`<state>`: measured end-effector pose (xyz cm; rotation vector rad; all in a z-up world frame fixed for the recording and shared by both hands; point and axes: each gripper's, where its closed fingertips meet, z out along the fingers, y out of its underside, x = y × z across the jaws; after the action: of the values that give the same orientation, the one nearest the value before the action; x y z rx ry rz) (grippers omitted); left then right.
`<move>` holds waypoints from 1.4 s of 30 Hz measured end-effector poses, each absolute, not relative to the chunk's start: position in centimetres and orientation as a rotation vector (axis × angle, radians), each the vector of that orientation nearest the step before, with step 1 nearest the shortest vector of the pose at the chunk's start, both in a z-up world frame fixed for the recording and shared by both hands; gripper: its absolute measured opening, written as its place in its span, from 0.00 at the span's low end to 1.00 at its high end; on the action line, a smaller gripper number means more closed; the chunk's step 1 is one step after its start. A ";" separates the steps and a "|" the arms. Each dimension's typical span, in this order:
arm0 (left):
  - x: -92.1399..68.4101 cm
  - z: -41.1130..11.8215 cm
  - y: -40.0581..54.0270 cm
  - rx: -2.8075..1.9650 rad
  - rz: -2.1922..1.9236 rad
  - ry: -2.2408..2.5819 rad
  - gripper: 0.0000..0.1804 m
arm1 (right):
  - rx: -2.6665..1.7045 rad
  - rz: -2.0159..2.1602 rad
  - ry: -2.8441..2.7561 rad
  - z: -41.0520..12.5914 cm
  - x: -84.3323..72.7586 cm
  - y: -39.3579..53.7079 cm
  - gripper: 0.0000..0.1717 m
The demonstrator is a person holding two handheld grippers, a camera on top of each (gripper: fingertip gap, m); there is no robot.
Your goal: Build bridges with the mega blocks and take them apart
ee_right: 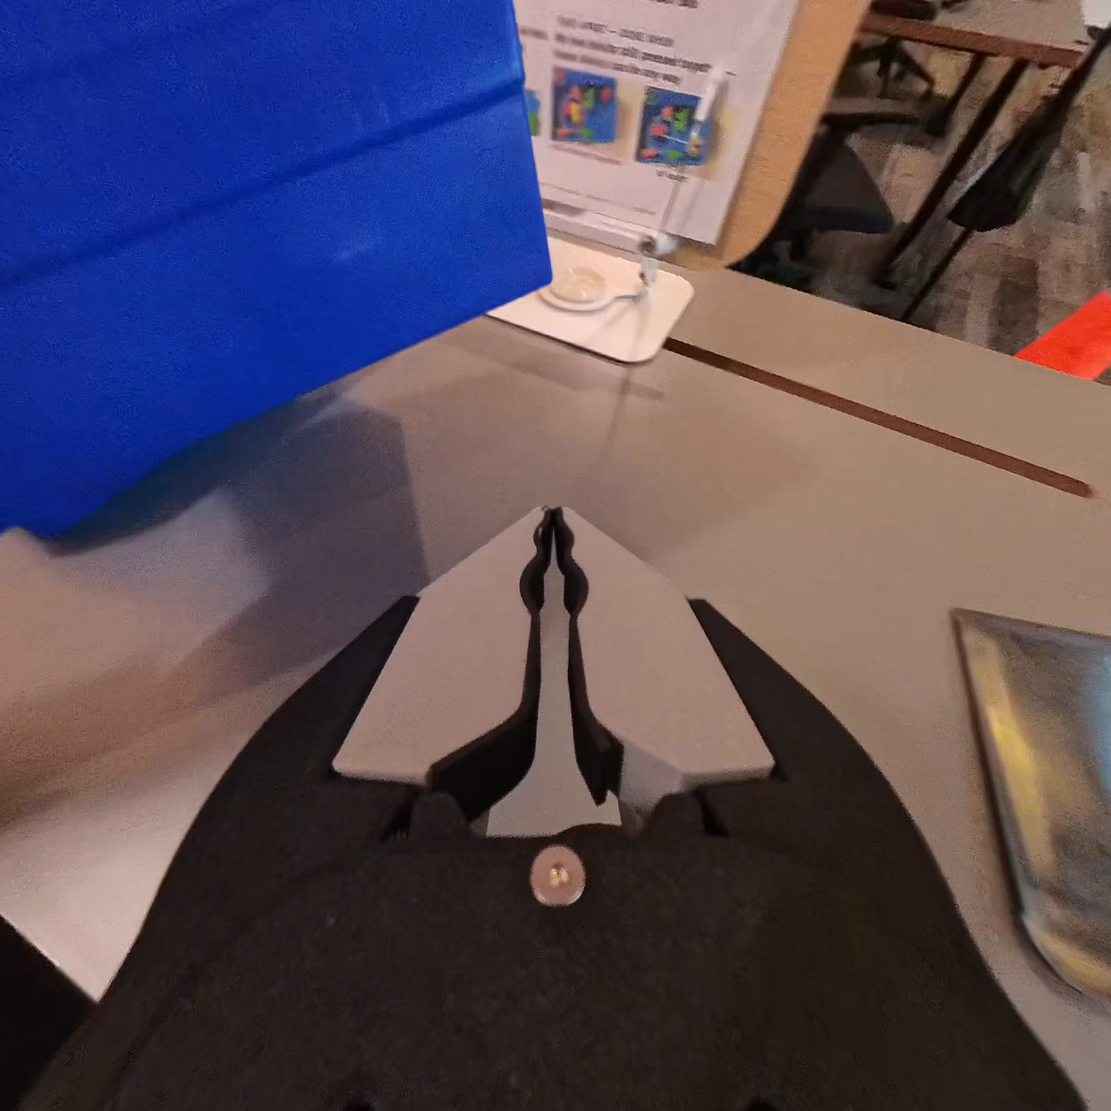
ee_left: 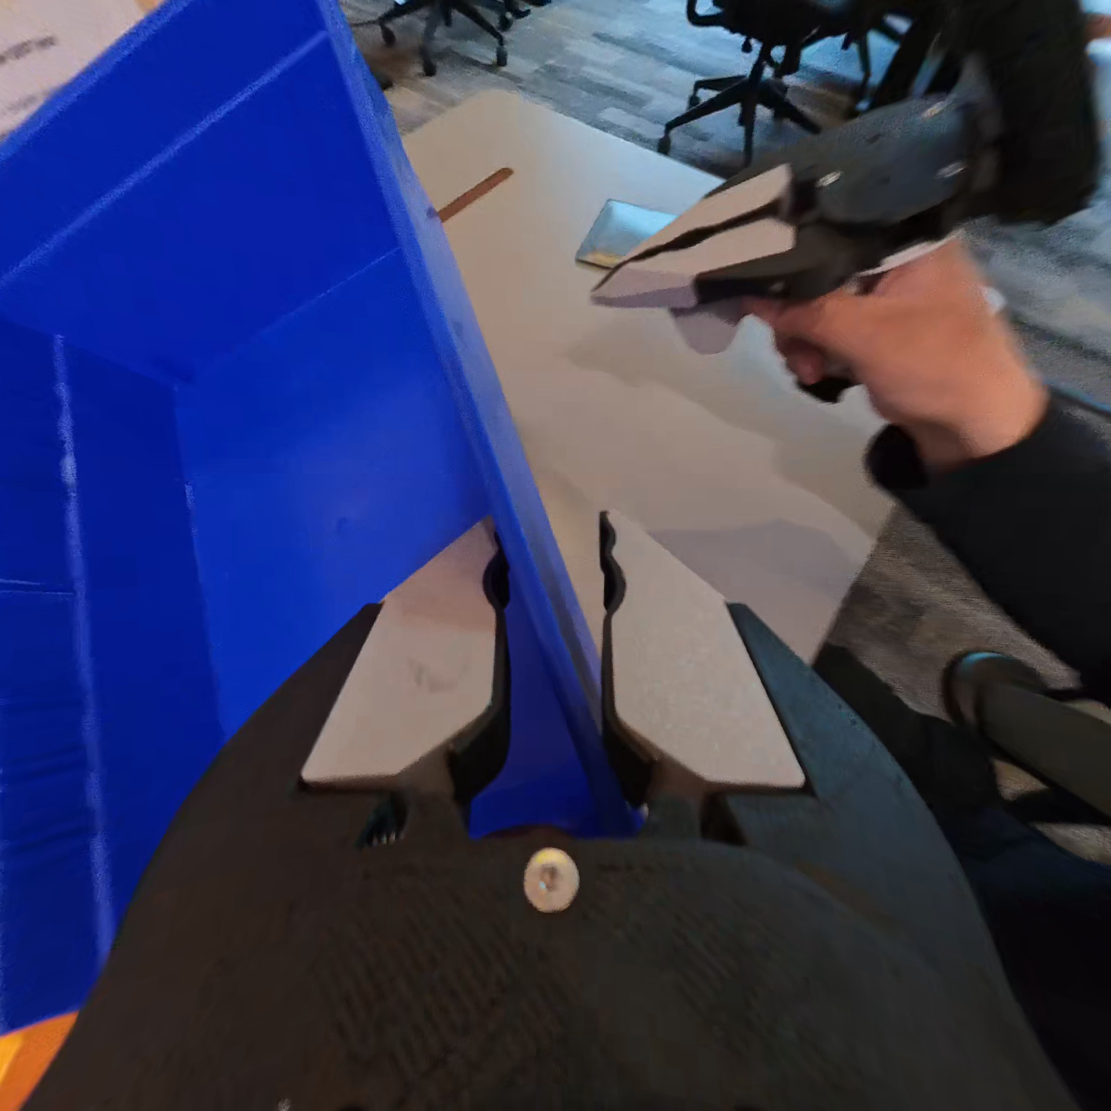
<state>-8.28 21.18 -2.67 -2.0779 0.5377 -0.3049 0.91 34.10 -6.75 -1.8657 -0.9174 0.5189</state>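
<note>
One big bright blue plastic bin [ee_left: 240, 361], smooth-walled, tipped up off the pale grey table [ee_left: 661, 421], long side running away from the left wrist camera. No blocks seen inside. Left gripper [ee_left: 550, 541] spread, straddling the bin's wall [ee_left: 529, 601]; right-hand pad clear of it. Right gripper [ee_right: 552, 511] pressed together on nothing, just above the table. White paper sign [ee_right: 649, 120] behind, with small pictures; writing too blurry.

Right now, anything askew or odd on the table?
Yes: the blue bin is tilted, its near corner raised off the table. Its wall runs between the left hand-held gripper's parted fingers. No blocks are visible.
</note>
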 end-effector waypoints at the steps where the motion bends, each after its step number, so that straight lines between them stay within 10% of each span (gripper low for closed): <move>1: -6.9 -3.5 22.3 -2.083 -0.277 0.553 0.14 | -1.879 0.481 -0.906 -6.9 2.9 34.6 0.00; 17: 10.2 -20.2 32.9 -2.283 -0.197 0.633 0.27 | -1.963 0.416 -0.930 -11.6 9.8 32.8 0.00; 24: 5.9 -14.7 27.9 -2.105 -0.299 0.550 0.41 | -1.880 0.524 -1.010 -10.1 6.2 28.0 0.02; 34: -21.3 -15.7 14.5 -2.195 0.023 0.235 0.33 | -1.950 0.292 -1.249 -18.5 -0.4 26.0 0.00; 36: -24.3 -17.1 13.0 -2.216 -0.030 0.197 0.05 | -1.982 0.243 -1.211 -18.6 2.2 27.4 0.00; 40: -26.0 -16.8 11.0 -2.168 -0.119 0.192 0.00 | -2.040 0.037 -1.129 -19.3 8.5 32.7 0.00; 42: -27.7 -15.8 10.5 -2.141 -0.006 0.165 0.30 | -2.113 -0.007 -1.076 -19.8 10.7 34.8 0.00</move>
<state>-27.73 10.49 -15.84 -2.1412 0.1646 -0.0063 10.71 34.75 -19.76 -2.1135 -1.0756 -0.0069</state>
